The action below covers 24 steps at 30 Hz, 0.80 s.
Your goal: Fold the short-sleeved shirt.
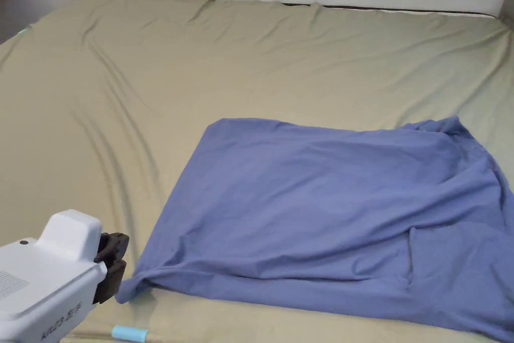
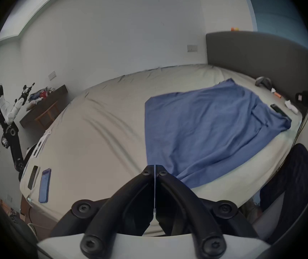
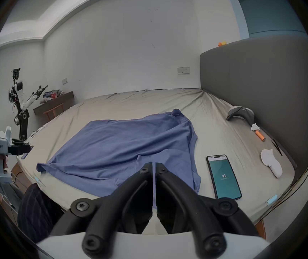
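A blue shirt (image 1: 326, 208) lies spread on the bed (image 1: 251, 58), over its near right part, close to the near edge. It is mostly flat but rumpled, with long creases across the body. Its near left corner is bunched into a small point by the near edge. The far right corner is puckered, and one sleeve lies folded over near the right.
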Tool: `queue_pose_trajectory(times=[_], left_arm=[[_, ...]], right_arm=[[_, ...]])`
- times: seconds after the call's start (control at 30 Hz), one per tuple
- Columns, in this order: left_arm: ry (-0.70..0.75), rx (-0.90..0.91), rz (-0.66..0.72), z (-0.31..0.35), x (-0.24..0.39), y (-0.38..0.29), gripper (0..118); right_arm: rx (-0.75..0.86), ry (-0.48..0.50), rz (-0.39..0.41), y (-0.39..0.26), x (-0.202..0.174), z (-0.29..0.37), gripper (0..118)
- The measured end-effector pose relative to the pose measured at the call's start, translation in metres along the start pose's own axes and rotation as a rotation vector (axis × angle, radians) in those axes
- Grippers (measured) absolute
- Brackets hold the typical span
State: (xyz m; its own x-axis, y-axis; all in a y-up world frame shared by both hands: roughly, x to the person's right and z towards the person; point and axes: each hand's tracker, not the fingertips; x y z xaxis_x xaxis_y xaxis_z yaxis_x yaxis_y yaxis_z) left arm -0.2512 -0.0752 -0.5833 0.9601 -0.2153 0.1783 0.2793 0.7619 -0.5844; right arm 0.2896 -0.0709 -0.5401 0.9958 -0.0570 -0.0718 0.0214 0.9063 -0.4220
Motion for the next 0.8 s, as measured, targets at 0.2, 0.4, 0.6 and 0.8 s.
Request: queue_pose_trajectory(times=[0.2, 0.4, 0.6, 0.8], left_arm=[[-0.067, -0.148, 0.031, -0.039, -0.019, -0.018, 27], [-0.157, -0.204, -0.045, -0.064, 0.002, -0.025, 81], [-0.096, -0.199, -0.062, -0.077, 0.010, -0.019, 0], [-0.103, -0.186, -0.068, -0.071, 0.014, -0.015, 0]], right_arm=[[-0.062, 0.019, -0.004, -0.013, 0.004, -0.005, 2], [-0.175, -0.049, 0.017, -0.021, 0.014, -0.015, 2], [-0.370, -0.065, 0.104, -0.042, 0.036, -0.052, 68], [-0.412, -0.047, 0.145, -0.062, 0.052, -0.090, 82]])
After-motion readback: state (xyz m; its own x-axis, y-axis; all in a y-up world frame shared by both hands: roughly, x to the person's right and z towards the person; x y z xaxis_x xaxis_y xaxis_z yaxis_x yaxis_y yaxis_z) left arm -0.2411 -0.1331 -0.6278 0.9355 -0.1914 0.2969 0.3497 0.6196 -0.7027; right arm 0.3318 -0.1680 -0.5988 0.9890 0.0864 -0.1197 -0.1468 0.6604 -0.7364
